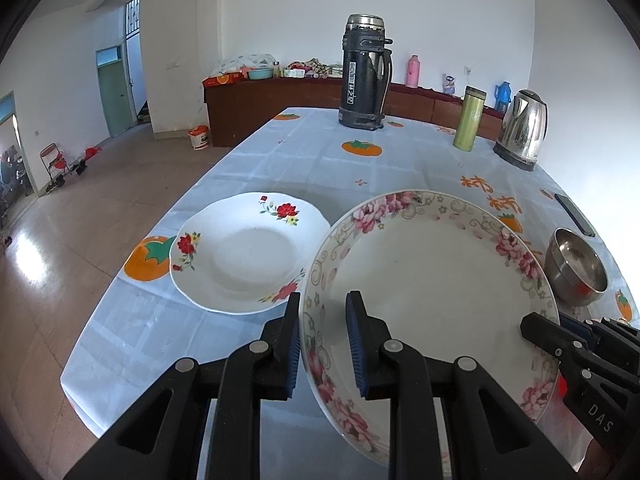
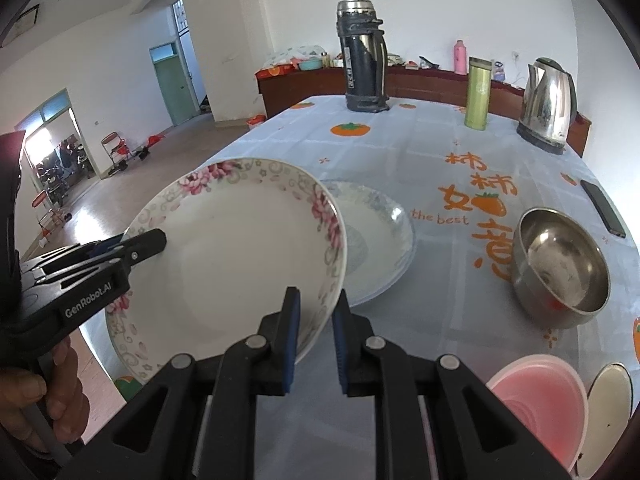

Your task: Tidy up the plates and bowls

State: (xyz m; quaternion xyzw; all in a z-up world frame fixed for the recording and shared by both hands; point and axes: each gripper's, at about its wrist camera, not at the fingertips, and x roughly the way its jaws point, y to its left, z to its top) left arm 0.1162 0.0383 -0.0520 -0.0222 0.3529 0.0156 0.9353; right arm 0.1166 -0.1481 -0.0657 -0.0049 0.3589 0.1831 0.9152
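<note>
**A:** While both grippers share the pink plate [image 1: 432, 280], where exactly is it?

**B:** Off the table [image 1: 304, 160], tilted, above the near edge. The left gripper [image 1: 324, 344] has its jaws clenched on the plate's left rim, one pad under and one on the face. The right gripper [image 2: 316, 344] pinches the opposite rim the same way.

**A:** What worries you?

**B:** Glazed rim, narrow pads. If one hand rises or twists faster than the other, I'd expect the rim to slide out of a pair of jaws and the plate to swing down on the remaining grip.

**A:** And below it?

**B:** The red-flower plate [image 1: 248, 252] lies on the table just to the left, and from the right wrist a blue-rimmed dish [image 2: 380, 240] shows partly hidden behind the held plate. A drop there could chip either.

**A:** Anything to the right?

**B:** A steel bowl [image 2: 560, 264] sits near, with a pink bowl [image 2: 540, 412] close to the edge. A wide swing of the right hand might knock them; the pink one looks light enough to go over.
</note>
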